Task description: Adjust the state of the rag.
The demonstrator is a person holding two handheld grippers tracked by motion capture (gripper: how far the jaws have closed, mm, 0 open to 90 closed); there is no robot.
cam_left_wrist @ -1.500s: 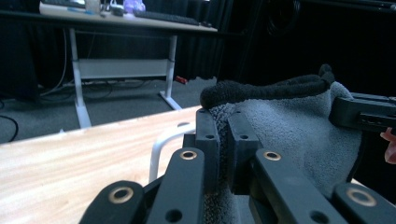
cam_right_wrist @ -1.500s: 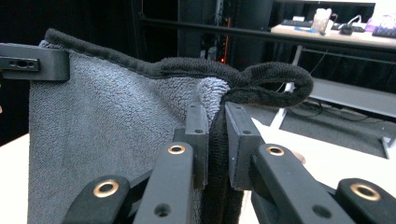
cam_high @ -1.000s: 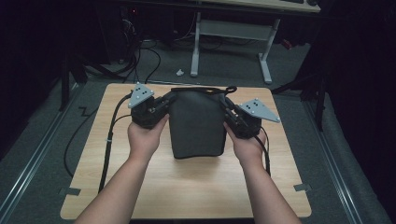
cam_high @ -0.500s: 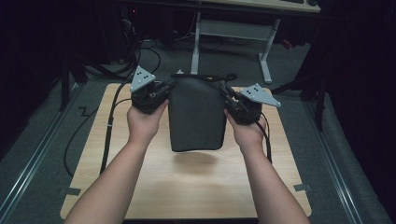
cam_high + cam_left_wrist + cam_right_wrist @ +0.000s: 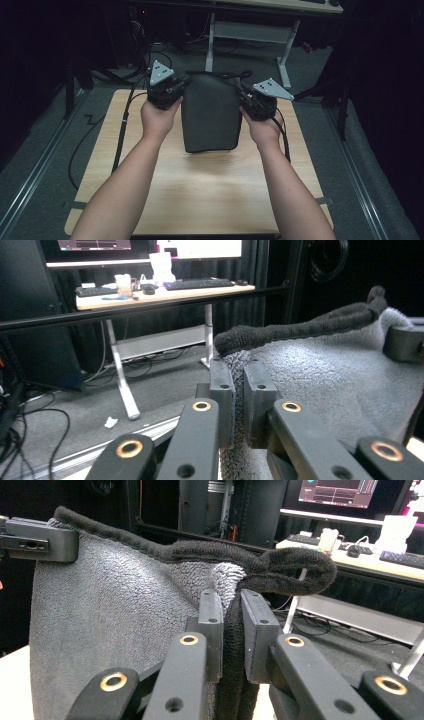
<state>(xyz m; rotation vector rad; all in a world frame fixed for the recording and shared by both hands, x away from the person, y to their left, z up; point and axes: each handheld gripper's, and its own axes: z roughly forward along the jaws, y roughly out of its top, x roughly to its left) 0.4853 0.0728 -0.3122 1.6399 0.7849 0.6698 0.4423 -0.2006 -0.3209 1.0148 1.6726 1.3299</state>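
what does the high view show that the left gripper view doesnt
The high view takes in the wooden table, both forearms, the right tool and the whole dark towel hanging between the two tools, its lower edge near the tabletop.

The left gripper view gives the close-up: the left tool with its jaws shut on the towel's corner, the thick black hem, the looped grey pile, and a desk with a keyboard beyond.

Both show the towel pinched by the left tool and the white desk legs behind.
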